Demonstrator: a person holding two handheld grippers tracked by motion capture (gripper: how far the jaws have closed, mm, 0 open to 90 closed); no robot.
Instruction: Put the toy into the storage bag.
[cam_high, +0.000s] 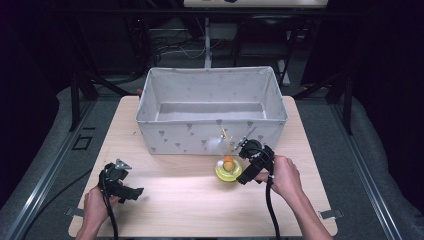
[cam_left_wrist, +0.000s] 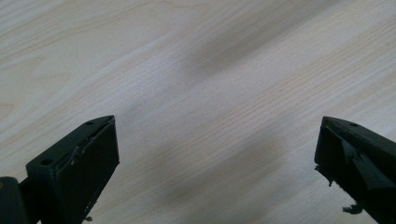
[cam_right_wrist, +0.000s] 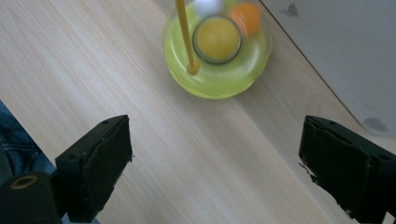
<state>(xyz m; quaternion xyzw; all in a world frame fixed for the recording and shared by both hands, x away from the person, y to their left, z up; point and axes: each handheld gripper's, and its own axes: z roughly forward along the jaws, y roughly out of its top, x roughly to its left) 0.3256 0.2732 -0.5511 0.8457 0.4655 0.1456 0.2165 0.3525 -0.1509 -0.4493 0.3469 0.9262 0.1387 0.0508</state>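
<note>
A round yellow-green toy (cam_high: 227, 171) with an orange ball on top sits on the wooden table just in front of the grey fabric bin (cam_high: 212, 135). A thin yellow stick with a white feather rises from it. In the right gripper view the toy (cam_right_wrist: 217, 51) lies ahead of the wide-apart jaws, with its orange ball (cam_right_wrist: 246, 16) and yellow stick (cam_right_wrist: 185, 32). My right gripper (cam_high: 244, 165) (cam_right_wrist: 217, 135) is open, just right of the toy and holding nothing. My left gripper (cam_high: 131, 188) (cam_left_wrist: 215, 135) hovers open over bare wood near the front left.
The bin is large and open-topped, and it takes up the back middle of the table (cam_high: 175, 200). Its wall (cam_right_wrist: 345, 46) stands close on the right in the right gripper view. Dark floor and frame legs surround the table. Blue denim (cam_right_wrist: 14, 135) shows past the near edge.
</note>
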